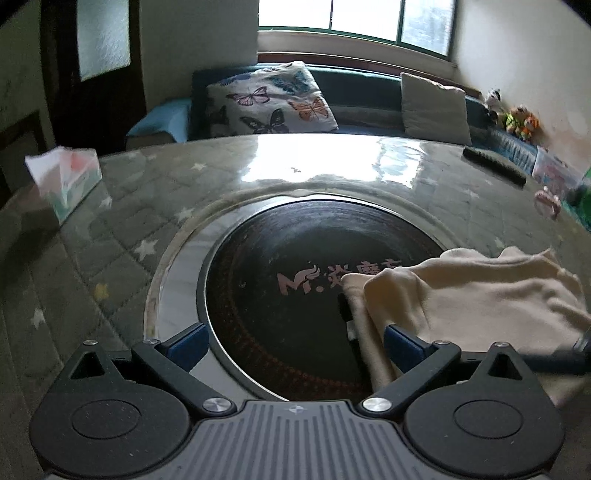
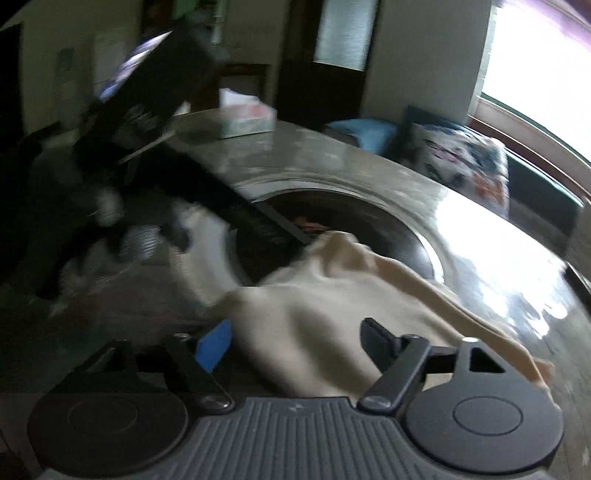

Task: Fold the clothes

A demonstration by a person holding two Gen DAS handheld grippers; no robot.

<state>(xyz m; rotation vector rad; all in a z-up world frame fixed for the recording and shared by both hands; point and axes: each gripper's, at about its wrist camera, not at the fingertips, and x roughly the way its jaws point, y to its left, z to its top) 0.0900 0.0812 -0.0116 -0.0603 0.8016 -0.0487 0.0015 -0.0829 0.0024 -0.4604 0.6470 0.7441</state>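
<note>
Your left gripper [image 1: 293,341] is spread wide w/ nothing between its blue-padded fingers [image 1: 186,345]. It hangs over the near part of the round black glass hotplate [image 1: 288,258] set into the middle of the glossy star-patterned tabletop [image 1: 122,236]. The cream-coloured soft knit garment [image 1: 472,295] lies right of that gripper, rumpled, its left edge draped over the hotplate's right side. The right finger pad sits against or just over the cloth's near-left edge; can't tell if it touches. Left pad is well apart from the fabric.

From your right wrist cam, the right gripper [image 2: 295,347] is also open wide, gripping nothing. The same garment [image 2: 332,314] bunches up directly ahead of it and between the two fingers, w/ the right finger lying over or beside the cloth and the left blue pad [image 2: 214,345] just beside its left edge. Cloth runs from the hotplate rim [image 2: 351,206] toward the near right. This view is motion-blurred, so fine contact can't be told.

Far left on the table: a white-and-green tissue box [image 1: 66,177]. Far right: a long dark remote-like bar [image 1: 495,166]. Beyond the table, a butterfly-print cushion [image 1: 269,99] and a plain beige cushion [image 1: 434,103] rest on a dark bench under the window [image 1: 354,18].
</note>
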